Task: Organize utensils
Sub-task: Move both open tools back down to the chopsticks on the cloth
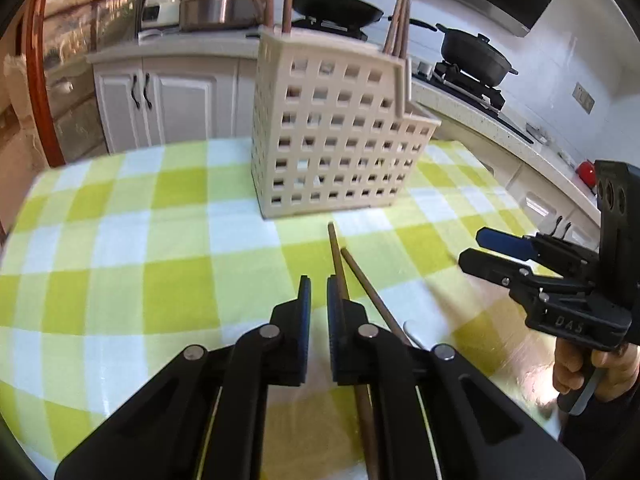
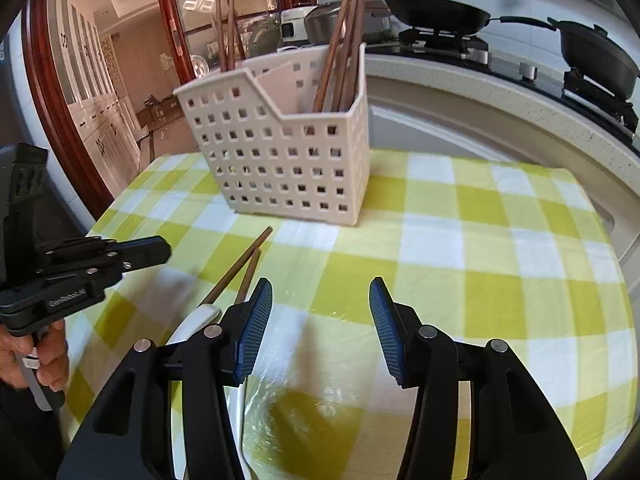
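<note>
Clenched left hand-held gripper (image 1: 319, 292) empty; right hand-held gripper (image 2: 321, 296), marked "DAS", released

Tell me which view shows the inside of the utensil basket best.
The right wrist view: it looks over the basket's lowered front wall, showing the divider and the chopsticks standing in the right compartment. The left wrist view shows only a perforated outer wall, with chopstick ends poking above the rim.
</note>
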### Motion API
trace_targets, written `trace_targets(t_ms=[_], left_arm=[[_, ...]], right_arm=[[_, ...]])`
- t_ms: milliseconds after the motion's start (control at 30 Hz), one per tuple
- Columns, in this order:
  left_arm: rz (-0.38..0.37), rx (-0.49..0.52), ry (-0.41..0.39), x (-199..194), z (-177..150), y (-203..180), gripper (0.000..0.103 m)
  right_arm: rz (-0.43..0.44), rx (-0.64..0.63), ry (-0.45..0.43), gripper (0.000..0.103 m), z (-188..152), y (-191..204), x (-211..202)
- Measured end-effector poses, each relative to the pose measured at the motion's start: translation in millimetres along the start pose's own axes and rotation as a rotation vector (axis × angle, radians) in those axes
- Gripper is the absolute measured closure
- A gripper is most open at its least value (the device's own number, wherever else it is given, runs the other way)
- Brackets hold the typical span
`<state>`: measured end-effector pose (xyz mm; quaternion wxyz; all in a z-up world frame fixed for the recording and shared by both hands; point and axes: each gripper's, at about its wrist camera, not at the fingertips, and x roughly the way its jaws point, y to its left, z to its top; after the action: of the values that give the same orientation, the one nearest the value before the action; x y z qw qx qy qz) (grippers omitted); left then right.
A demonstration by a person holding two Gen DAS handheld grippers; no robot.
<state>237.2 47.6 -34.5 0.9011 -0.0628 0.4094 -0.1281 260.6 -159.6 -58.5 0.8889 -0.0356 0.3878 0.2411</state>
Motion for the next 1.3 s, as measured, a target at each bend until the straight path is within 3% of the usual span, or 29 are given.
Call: trace_targets(t_ms=[167,767,1300], left_arm=[[-0.018,0.006,0.032,15.2,-4.1,-2.5,0.095],[0.06,0.105,0.073,41.4,-3.8,-34.3,0.091],[0.082,0.106,0.105,54.2,-3.3,-29.8,0.095]], right_arm=[[0.01,-0.047,0.026,0.055,-4.7,14.0,8.2],[-0.035,-0.032,0.039,0.055,-7.4,5.4,13.4],[-0.026,-0.037,0.049,0.056,-8.7,7.5,15.9]])
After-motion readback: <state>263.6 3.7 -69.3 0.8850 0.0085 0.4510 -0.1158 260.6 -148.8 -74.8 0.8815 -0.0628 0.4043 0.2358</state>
